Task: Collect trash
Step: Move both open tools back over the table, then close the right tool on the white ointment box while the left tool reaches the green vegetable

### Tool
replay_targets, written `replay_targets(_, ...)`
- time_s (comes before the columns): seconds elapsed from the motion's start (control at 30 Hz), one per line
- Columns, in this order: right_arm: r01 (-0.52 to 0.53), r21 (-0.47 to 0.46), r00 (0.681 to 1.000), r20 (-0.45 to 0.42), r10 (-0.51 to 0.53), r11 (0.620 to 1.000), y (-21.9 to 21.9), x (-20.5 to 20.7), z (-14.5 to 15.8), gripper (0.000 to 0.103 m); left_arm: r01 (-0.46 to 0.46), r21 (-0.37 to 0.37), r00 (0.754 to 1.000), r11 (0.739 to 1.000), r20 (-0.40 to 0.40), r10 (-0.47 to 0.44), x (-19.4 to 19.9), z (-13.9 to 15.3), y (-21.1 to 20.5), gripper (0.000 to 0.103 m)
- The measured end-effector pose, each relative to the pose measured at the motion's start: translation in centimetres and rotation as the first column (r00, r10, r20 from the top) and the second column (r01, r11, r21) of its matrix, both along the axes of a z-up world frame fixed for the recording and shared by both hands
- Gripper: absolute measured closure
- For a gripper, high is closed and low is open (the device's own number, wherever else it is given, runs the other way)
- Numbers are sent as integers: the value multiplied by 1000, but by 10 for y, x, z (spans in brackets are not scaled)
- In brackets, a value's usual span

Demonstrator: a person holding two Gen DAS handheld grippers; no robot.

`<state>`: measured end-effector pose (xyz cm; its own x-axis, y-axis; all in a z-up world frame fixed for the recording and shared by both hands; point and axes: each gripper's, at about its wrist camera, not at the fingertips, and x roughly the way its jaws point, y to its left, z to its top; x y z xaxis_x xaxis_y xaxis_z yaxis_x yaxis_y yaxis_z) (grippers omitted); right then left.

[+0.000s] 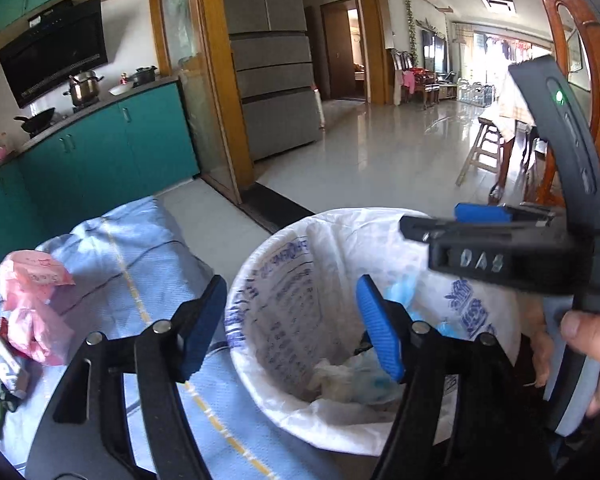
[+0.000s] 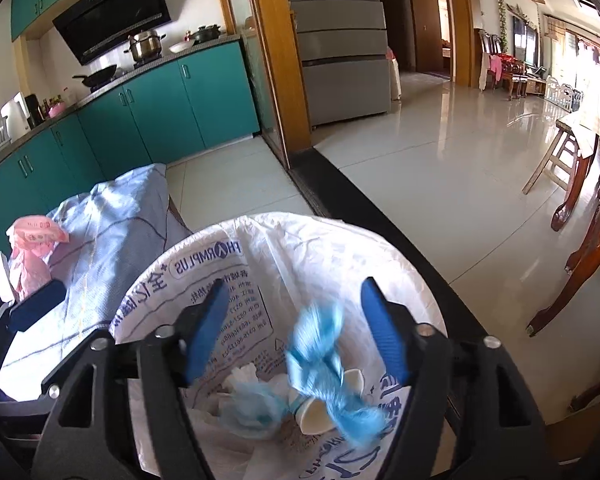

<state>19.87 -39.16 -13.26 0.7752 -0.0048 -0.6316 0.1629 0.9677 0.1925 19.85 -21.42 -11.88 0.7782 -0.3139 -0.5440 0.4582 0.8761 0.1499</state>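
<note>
Grippers both released over bin (image 2: pixel 380 240): right gripper (image 2: pixel 296 336) w/ blurred blue wad (image 2: pixel 324 364) loose between jaws, left gripper (image 1: pixel 292 320) empty.

A round trash bin (image 2: pixel 148 292) has a white plastic bag with blue writing inside it. A crumpled blue piece of trash (image 2: pixel 324 360) looks blurry in the air over the bin's open top. Below it lie white paper cups (image 2: pixel 314 416) and another blue wad (image 2: pixel 248 408).
</note>
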Motion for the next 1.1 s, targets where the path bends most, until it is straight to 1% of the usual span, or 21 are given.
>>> replay_targets(0.07, 10, 16, 1000, 14, -10, 1000, 0, 0, 3, 28, -13, 8, 1000, 1000, 14, 13, -1, 3, 5, 35)
replay_targets(0.17, 6, 33, 1000, 26, -7, 999, 7, 5, 7, 27, -35, 17, 999, 999, 39, 35, -5, 8, 14, 34)
replay_targets(0.33, -49, 36, 998, 30, 48, 998, 34, 18, 12, 26, -74, 47, 995, 996, 67, 71, -10, 14, 37, 33)
replay_targets(0.43, -91, 38, 995, 35, 90, 995, 55, 27, 15, 25, -114, 67, 991, 991, 74, 109, -8, 17, 56, 32)
replay_targets(0.53, -139, 42, 990, 41, 137, 989, 80, 37, 19, 24, -172, 80, 982, 982, 86, 166, -4, 21, 84, 32)
replay_targets(0.6, -194, 44, 981, 40, 192, 980, 102, 43, 21, 24, -252, 86, 965, 964, 95, 244, 5, 26, 114, 32)
replay_targets(0.63, -221, 45, 975, 40, 219, 974, 113, 47, 22, 24, -306, 75, 950, 949, 87, 300, 11, 31, 134, 32)
replay_targets(0.67, -259, 45, 965, 41, 258, 965, 128, 50, 24, 24, -366, 55, 930, 929, 67, 362, 18, 35, 159, 32)
replay_targets(0.73, -324, 35, 945, 43, 323, 945, 154, 55, 27, 24, -468, 4, 884, 884, 16, 467, 27, 42, 202, 32)
replay_targets(0.77, -367, 19, 930, 44, 366, 930, 173, 57, 28, 23, -535, -36, 845, 844, -23, 535, 32, 46, 234, 31)
replay_targets(0.8, -397, 4, 917, 45, 396, 918, 189, 58, 28, 23, -581, -62, 814, 812, -46, 579, 33, 48, 257, 30)
replay_targets(0.87, -459, -2, 887, 45, 459, 888, 219, 61, 27, 23, -670, -109, 742, 734, -92, 664, 32, 50, 307, 28)
replay_targets(0.9, -490, 6, 871, 37, 490, 872, 233, 63, 26, 23, -695, -119, 719, 709, -107, 686, 29, 51, 322, 27)
replay_targets(0.97, -568, 17, 823, 20, 568, 823, 266, 66, 23, 23, -747, -135, 665, 651, -144, 733, 26, 48, 356, 27)
replay_targets(1.0, -596, 17, 803, 17, 596, 803, 278, 67, 23, 23, -777, -134, 630, 615, -163, 760, 24, 47, 373, 27)
replay_targets(1.03, -636, 16, 772, 17, 636, 772, 297, 66, 24, 23, -803, -128, 597, 583, -177, 783, 22, 45, 387, 27)
replay_targets(1.07, -664, 17, 748, 21, 664, 747, 309, 64, 27, 23, -818, -125, 575, 561, -186, 797, 19, 43, 398, 27)
replay_targets(1.1, -706, 20, 708, 28, 705, 708, 328, 62, 29, 23, -839, -124, 544, 530, -199, 815, 17, 42, 409, 27)
